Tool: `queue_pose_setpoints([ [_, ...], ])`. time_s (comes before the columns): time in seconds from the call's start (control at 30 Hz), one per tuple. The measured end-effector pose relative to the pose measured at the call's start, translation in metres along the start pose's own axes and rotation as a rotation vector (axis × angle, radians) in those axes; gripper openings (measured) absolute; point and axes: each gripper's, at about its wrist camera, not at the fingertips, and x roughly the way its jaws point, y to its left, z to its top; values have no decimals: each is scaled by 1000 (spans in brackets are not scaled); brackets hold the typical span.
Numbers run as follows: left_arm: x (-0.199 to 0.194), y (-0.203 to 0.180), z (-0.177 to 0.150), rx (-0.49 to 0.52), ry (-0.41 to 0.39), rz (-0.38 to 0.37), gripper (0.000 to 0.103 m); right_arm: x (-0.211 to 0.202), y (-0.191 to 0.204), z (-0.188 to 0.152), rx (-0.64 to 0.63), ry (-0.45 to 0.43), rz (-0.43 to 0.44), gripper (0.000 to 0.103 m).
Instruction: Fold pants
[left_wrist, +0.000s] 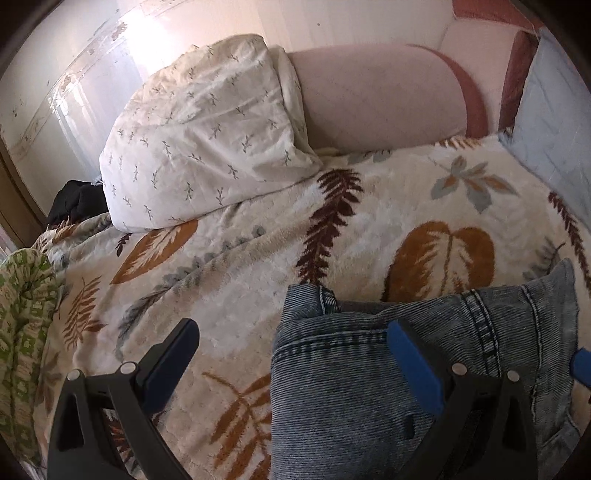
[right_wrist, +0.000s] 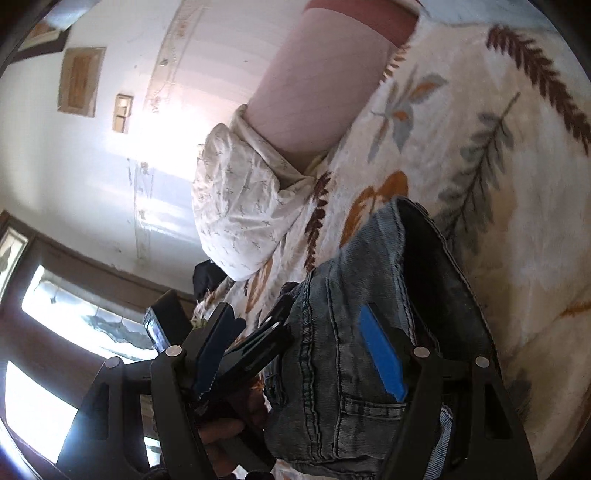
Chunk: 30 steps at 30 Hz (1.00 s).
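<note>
Left wrist view: the left gripper (left_wrist: 291, 354) hangs spread and empty over a fluffy cream leaf-print blanket (left_wrist: 369, 206), its right finger above folded blue denim pants (left_wrist: 340, 387); ahead lie a white sprig-print pillow (left_wrist: 192, 147) and pink bolster (left_wrist: 376, 99). Right wrist view, rolled sideways: the right gripper (right_wrist: 299, 343) straddles the pants with fingers parted, not pinching, a striped wall (right_wrist: 110, 166) and window (right_wrist: 74, 317) beyond its left finger. No readable writing.

Sunlit white wall (left_wrist: 221, 22), leaf-print blanket (left_wrist: 258, 258), pillow (left_wrist: 195, 140).
</note>
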Motion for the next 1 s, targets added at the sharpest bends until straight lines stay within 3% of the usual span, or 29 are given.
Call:
queue_pose_setpoints([
  [0.33,38,-8,-3,-32,81,-56,103,18,-21,-8,65,53,-132,74],
  [0.43,27,-7,-4,-30,51,-47,103,19,-20,-9,52,55,-137,74],
  [0.53,6,2,-7,-43,0,-86,103,17,-15,-8,30,55,-127,75],
  [0.73,-39,19,-23,10,-70,-94,103,-2,14,-7,-117,-43,-82,76],
  [0.8,-47,29,-33,24,-68,-84,103,-8,22,-9,-163,-76,-86,76],
  [1.0,-56,64,-65,-44,-13,-147,103,-10,27,-10,-199,-88,-131,76],
])
